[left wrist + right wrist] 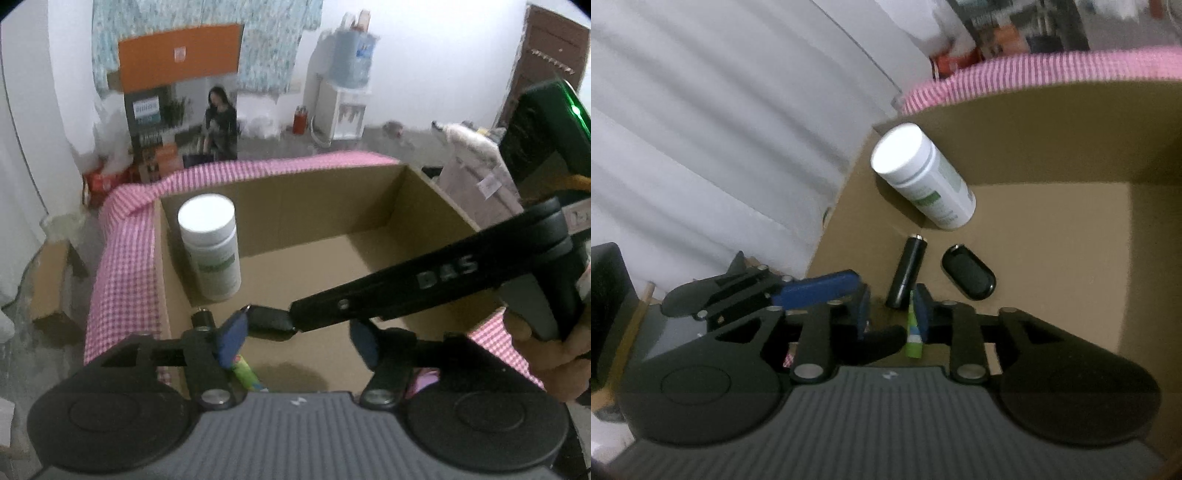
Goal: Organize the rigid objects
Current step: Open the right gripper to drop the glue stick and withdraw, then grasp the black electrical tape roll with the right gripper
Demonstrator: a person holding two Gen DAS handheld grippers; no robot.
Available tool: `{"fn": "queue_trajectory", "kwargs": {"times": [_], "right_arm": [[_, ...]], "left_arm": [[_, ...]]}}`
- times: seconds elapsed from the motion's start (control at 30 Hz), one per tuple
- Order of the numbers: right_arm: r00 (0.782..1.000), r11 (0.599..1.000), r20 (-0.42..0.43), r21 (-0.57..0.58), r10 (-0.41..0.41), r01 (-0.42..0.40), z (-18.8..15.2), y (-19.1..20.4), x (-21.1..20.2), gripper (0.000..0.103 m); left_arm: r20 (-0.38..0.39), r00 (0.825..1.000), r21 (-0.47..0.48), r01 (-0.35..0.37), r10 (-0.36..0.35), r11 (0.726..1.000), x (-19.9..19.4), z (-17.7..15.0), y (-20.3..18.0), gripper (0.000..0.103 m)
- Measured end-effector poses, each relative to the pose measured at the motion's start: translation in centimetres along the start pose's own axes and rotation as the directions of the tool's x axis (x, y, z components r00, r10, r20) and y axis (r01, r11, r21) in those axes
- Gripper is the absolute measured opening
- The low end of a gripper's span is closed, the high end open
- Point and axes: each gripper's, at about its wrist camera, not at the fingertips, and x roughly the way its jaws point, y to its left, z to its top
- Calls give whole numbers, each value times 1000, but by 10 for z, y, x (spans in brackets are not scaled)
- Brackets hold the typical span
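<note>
An open cardboard box (314,206) (1034,129) holds an upright white bottle (210,247) (923,177) in its far left corner. A black cylinder (907,273) (203,317), a black oval case (967,273) and a green tube (913,332) (247,373) lie on its floor. My left gripper (297,341) hangs open over the near part of the box. The right gripper (266,317) reaches in from the right between its blue pads. In the right wrist view the right gripper (893,314) is slightly open above the floor, with the green tube beside its right pad.
A pink checked cloth (125,266) (1034,64) wraps the box's outside. A hand (546,354) holds the right gripper's handle. White fabric (701,129) lies left of the box. A water dispenser (347,92) and a person (221,122) are far behind.
</note>
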Motion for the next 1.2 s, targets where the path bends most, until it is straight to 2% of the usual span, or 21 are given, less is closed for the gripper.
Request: {"fn": "queue_trajectory", "kwargs": {"times": [0.2,0.37,0.5,0.6,0.7,0.83,0.97,1.1,1.2], "right_arm": [[985,997,170,-76,1,12,-39,17,-72,50],[954,995,299,-88,-20,48,-94,15,-134,53],[938,993,337,-49,-83,105,-144,7,-157,53],[935,990,331,-8,-130,140,-178,-3,-158,53],[939,984,296,13,-174,179,-206,-13,-145,53],[935,966,247,4,-253,260,-225,-21,-107,53],[936,957,209,-10,-282,290,-228,-29,-83,44],[940,953,185,-45,-288,301,-223,-29,-68,31],[940,949,169,-61,-296,310,-218,-31,-62,25]], "left_arm": [[96,995,37,25,-28,999,-41,-25,-20,90],[116,990,91,72,-82,993,-57,-59,-44,94],[77,986,143,134,-146,981,-54,-92,-67,95],[8,982,158,186,-190,970,-43,-116,-84,95],[-54,977,160,210,-204,964,-27,-137,-100,95],[-80,976,156,213,-202,965,-11,-152,-113,93],[-84,981,182,189,-176,965,2,-156,-124,86],[-99,987,212,145,-126,966,13,-159,-131,72],[-96,991,222,110,-90,969,19,-162,-134,68]]}}
